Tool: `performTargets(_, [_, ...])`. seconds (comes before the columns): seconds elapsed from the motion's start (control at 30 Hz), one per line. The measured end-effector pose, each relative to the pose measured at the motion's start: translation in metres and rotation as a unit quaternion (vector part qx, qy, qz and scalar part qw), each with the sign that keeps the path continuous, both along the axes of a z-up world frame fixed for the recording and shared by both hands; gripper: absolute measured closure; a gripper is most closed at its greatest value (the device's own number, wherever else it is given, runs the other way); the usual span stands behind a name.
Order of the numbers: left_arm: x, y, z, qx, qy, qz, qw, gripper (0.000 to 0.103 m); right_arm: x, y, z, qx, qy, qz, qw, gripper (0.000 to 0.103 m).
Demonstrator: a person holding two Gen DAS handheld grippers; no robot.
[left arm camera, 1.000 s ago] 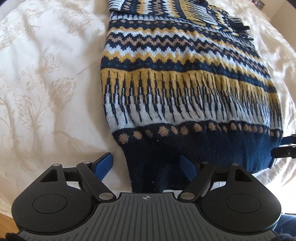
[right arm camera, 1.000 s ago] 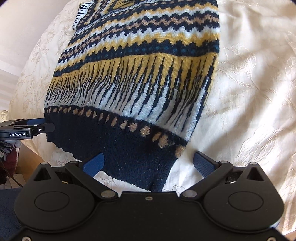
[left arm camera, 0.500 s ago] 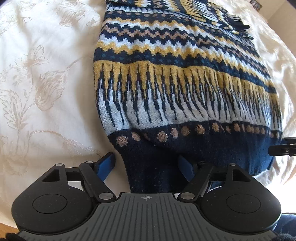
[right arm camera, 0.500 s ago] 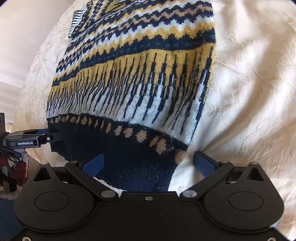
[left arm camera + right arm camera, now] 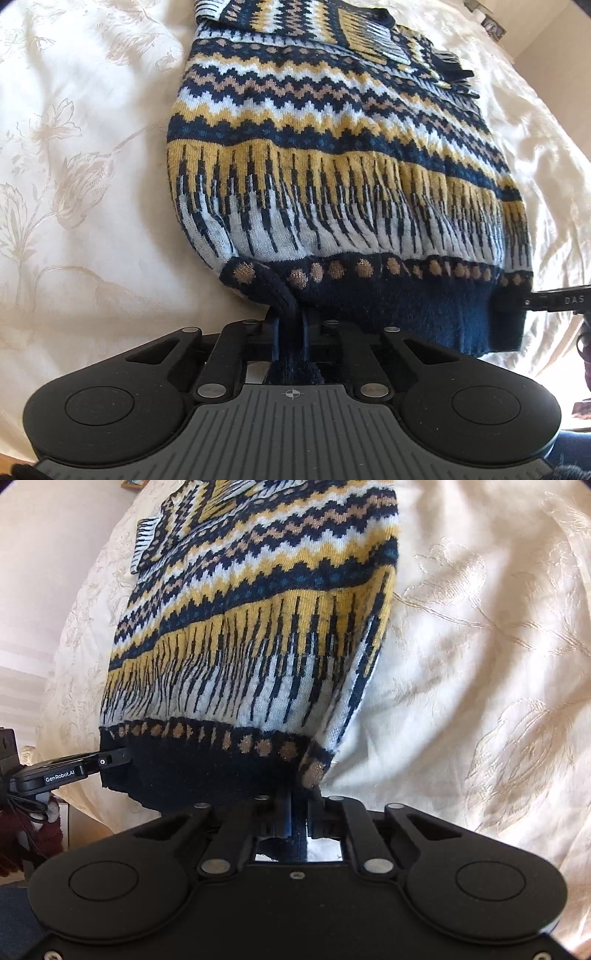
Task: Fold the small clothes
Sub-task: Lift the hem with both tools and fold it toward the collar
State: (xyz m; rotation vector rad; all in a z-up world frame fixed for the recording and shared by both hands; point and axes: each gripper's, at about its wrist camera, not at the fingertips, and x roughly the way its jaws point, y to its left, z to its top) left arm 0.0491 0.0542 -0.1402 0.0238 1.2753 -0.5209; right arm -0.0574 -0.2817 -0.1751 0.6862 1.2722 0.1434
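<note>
At the bed's (image 5: 85,229) near edge, left tongs (image 5: 290,328) and right tongs (image 5: 299,805) each pinch a hem corner of the patterned sweater (image 5: 332,155).

1. The sweater (image 5: 332,177) lies spread on the bed (image 5: 74,166) ahead of me.
2. My left hand-held gripper (image 5: 290,332) pinches its near hem at the left corner.
3. My right hand-held gripper (image 5: 297,812) pinches the hem's right corner.
4. A folded sleeve (image 5: 373,40) lies on the sweater's far end.
</note>
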Motion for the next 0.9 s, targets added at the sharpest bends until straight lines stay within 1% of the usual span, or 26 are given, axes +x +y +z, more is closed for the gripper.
performTargets(0.1, [0.000, 0.002, 0.014, -0.013, -0.010, 0.003, 0.9999, 0.094, 0.000, 0.001, 0.012, 0.012, -0.018, 0.000, 1.000, 0.091])
performTargets(0.2, [0.004, 0.005, 0.034, -0.035, -0.024, 0.009, 0.9990, 0.094, 0.005, -0.001, 0.030, 0.022, -0.047, -0.006, 0.999, 0.091])
performTargets(0.4, [0.024, 0.002, 0.078, -0.075, -0.074, 0.020, 0.9942, 0.095, 0.029, -0.009, 0.073, 0.025, -0.115, -0.031, 0.993, 0.091])
performTargets(0.5, [0.040, -0.001, 0.094, -0.084, -0.101, 0.028, 0.9910, 0.095, 0.044, -0.016, 0.091, 0.016, -0.143, -0.045, 0.989, 0.091])
performTargets(0.67, [0.077, -0.008, 0.118, -0.107, -0.143, 0.046, 0.9828, 0.095, 0.074, -0.035, 0.110, 0.009, -0.183, -0.077, 0.980, 0.091])
performTargets(0.9, [0.134, -0.027, 0.139, -0.133, -0.188, 0.053, 0.9716, 0.095, 0.131, -0.061, 0.124, -0.004, -0.221, -0.123, 0.968, 0.091])
